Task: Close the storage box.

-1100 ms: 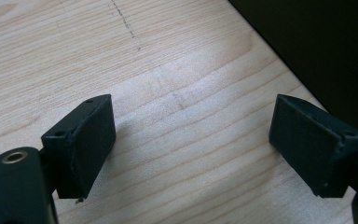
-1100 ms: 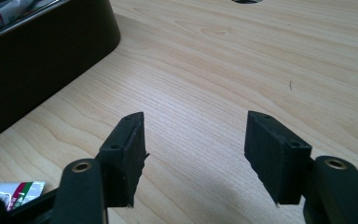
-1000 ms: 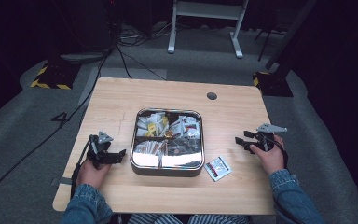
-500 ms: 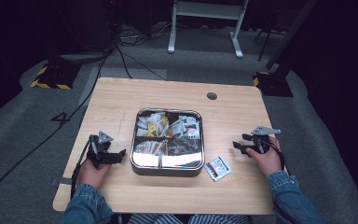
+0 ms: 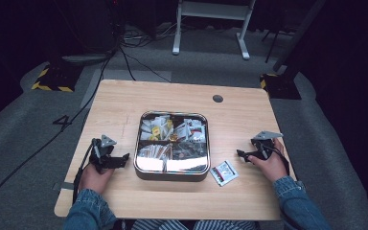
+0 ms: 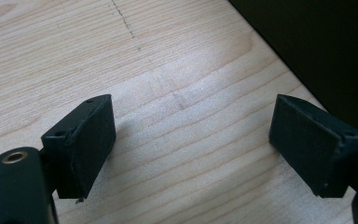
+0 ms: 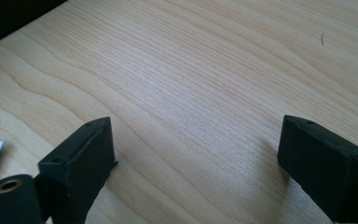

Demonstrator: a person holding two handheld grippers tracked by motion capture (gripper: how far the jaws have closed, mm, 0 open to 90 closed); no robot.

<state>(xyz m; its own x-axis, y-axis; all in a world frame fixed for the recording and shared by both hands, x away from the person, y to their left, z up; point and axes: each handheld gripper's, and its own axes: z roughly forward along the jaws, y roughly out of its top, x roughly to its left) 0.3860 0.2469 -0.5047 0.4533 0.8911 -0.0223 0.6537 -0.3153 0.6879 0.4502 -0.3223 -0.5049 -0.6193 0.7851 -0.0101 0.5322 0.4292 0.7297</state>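
While its jaws widened, right gripper (image 5: 245,154) neared sachet (image 5: 224,173).

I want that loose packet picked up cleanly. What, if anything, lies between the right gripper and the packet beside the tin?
Nothing visible: only bare table separates the open right gripper from the packet.

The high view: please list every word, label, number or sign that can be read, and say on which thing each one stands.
No text can be read.
Loose packet beside the tin: red and dark print, too small and blurred to read.
Packets inside the square metal tin: printed, but too small to read.
Table: no writing.
Yellow and black striped marking on the floor: a hazard pattern, no words.
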